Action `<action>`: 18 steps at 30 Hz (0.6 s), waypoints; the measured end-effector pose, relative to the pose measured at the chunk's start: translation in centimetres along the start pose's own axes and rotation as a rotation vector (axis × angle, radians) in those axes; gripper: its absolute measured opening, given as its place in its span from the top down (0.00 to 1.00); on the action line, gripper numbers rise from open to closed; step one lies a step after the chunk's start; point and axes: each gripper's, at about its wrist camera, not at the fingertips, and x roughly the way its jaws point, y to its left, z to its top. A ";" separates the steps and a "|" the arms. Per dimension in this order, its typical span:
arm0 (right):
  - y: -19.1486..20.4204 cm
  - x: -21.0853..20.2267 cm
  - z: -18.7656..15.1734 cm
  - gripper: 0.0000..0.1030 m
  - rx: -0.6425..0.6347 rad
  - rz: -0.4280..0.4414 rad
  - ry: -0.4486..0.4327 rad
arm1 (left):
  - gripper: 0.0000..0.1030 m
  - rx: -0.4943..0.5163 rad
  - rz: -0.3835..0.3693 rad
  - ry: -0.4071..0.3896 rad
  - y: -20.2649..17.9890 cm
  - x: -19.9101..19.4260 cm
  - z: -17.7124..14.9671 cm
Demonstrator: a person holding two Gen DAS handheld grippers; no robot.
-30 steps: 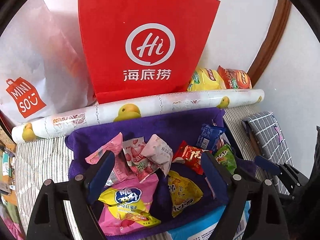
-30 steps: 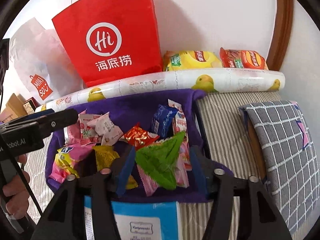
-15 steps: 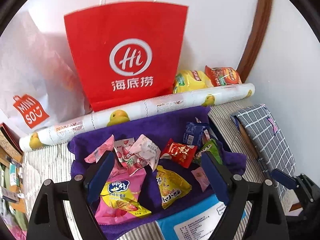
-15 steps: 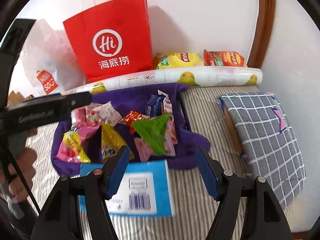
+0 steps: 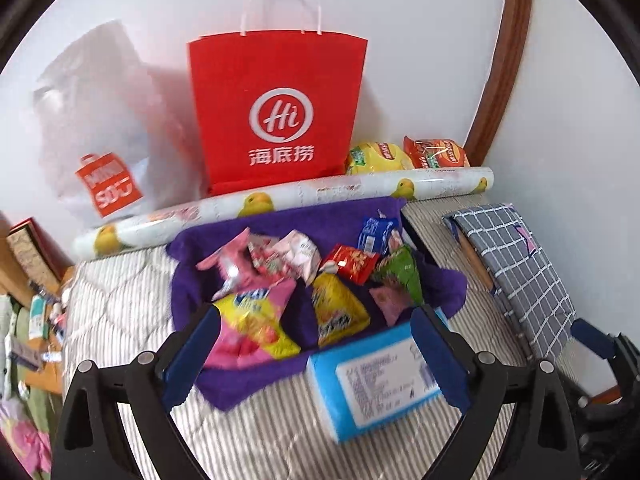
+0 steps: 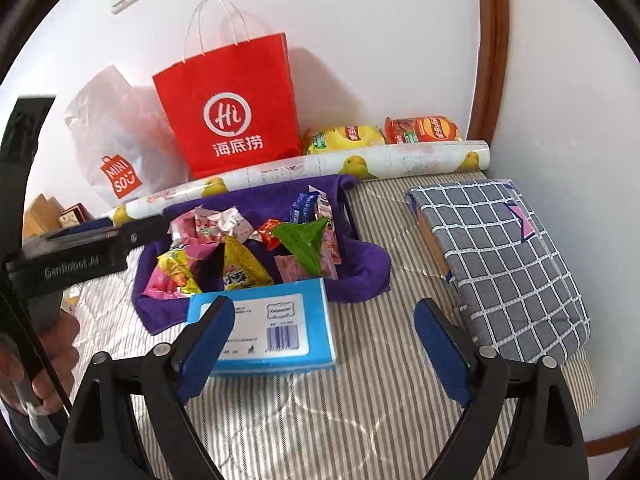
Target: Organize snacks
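A purple cloth-lined bin [image 5: 280,216] on the striped bed holds several snack packets: a green one [image 5: 400,272], a yellow one [image 5: 340,312], a red one [image 5: 352,260] and pink ones. My left gripper [image 5: 316,324] hangs above the bin's front edge. Its jaws are opening and grip nothing. My right gripper [image 6: 324,312] is further back, over a blue tissue pack [image 6: 280,320]. Its jaws are also opening and hold nothing. The green packet [image 6: 304,240] lies loose in the bin [image 6: 260,200].
A red paper bag [image 5: 276,112], a white plastic bag [image 5: 104,140] and a duck-print roll [image 5: 320,192] line the wall, with two chip bags [image 5: 376,156] behind the roll. A checked cushion [image 6: 500,256] lies at the right. A hand [image 6: 40,352] holds the left gripper's handle.
Both grippers drew back and up from the bin. The right gripper let go of the green packet, which now lies among the snacks, and both pairs of jaws stand wider.
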 end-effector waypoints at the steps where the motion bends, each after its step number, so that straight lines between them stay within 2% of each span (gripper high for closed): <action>1: 0.0 -0.5 -0.3 0.11 0.003 0.004 -0.004 | 0.07 -0.006 0.007 0.001 0.1 -0.4 -0.5; 11: 0.8 -4.8 -3.0 0.10 -0.014 0.033 -0.044 | 0.06 -0.040 0.050 -0.029 0.3 -5.3 -5.4; 18: 0.9 -8.1 -5.3 0.02 -0.015 0.043 -0.082 | 0.06 -0.045 0.044 -0.092 -1.0 -9.6 -8.1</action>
